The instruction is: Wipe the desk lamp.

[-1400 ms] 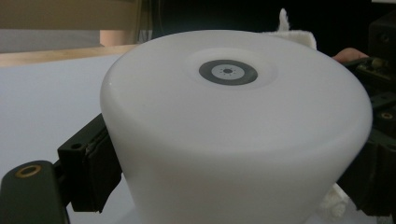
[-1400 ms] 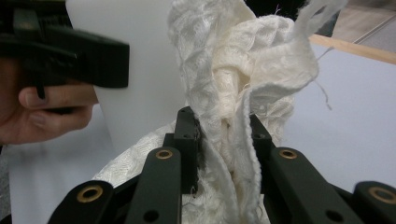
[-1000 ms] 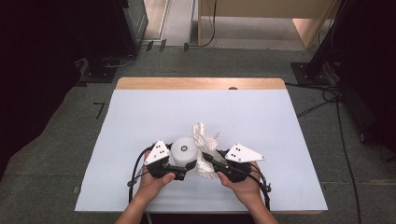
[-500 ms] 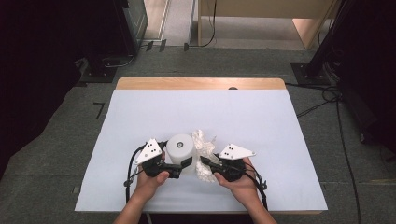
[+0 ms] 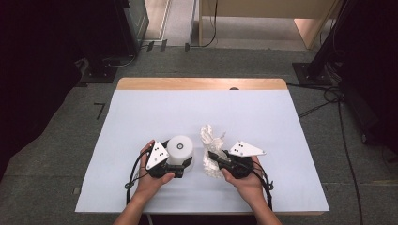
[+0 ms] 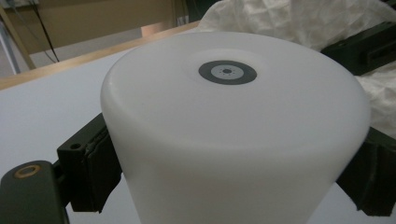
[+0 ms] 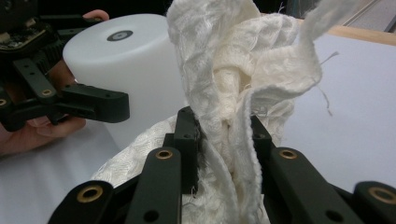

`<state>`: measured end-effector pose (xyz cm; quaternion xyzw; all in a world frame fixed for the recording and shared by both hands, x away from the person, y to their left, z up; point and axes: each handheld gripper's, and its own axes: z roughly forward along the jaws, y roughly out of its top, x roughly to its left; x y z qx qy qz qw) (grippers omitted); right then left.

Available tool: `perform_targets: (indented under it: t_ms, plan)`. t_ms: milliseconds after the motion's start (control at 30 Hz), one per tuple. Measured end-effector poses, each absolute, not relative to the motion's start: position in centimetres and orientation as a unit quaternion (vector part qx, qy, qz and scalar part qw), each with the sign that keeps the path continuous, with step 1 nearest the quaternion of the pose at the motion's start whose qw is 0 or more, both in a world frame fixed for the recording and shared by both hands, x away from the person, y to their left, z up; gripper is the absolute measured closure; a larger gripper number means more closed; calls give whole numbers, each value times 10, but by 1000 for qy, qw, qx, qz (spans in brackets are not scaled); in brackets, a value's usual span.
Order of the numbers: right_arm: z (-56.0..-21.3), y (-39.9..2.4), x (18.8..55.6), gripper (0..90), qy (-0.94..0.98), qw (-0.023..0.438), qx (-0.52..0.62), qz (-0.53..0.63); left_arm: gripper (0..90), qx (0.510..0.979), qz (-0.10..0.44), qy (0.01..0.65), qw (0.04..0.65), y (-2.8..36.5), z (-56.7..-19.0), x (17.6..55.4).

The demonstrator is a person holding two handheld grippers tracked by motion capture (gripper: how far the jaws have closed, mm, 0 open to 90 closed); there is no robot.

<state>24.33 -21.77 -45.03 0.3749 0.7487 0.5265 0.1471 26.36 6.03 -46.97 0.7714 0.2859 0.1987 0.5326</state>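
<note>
Two grippers work side by side near the front of the tabletop [image 5: 141,117]: the left gripper [image 5: 180,165] clamps a white cylinder [image 5: 180,149], the right gripper [image 5: 215,159] a crumpled white cloth [image 5: 210,140] just beside it. Left gripper view: fingers [image 6: 91,168] press the cylinder's smooth sides, so it could slip. Right gripper view: fingers [image 7: 187,140] pinch a bunched fold, which may pull free.
</note>
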Motion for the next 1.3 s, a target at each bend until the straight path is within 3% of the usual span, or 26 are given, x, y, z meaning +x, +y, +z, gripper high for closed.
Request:
perform_targets:
  t_ms: [133,267,433,567,733,900,1067,1300]
  plan:
    - [-451,-219,244,733,749,147,375,525,79,768,191,293,537,62,-470,264]
    - [-451,-220,244,733,749,147,377,524,28,745,200,345,535,60,-471,257]
    - [-452,-220,245,733,749,147,379,523,16,730,247,400,496,40,-471,248]
    - [-453,-219,245,733,750,148,377,522,17,717,281,433,469,27,-473,243]
    - [-454,-217,245,733,753,147,375,520,82,718,273,440,466,27,-473,245]
    - [-455,-216,245,733,756,147,373,517,84,720,222,415,509,47,-469,255]
    - [-454,-215,244,733,756,144,373,518,84,732,120,309,595,70,-454,263]
    - [-453,-210,243,733,761,125,360,525,84,745,90,252,612,74,-449,261]
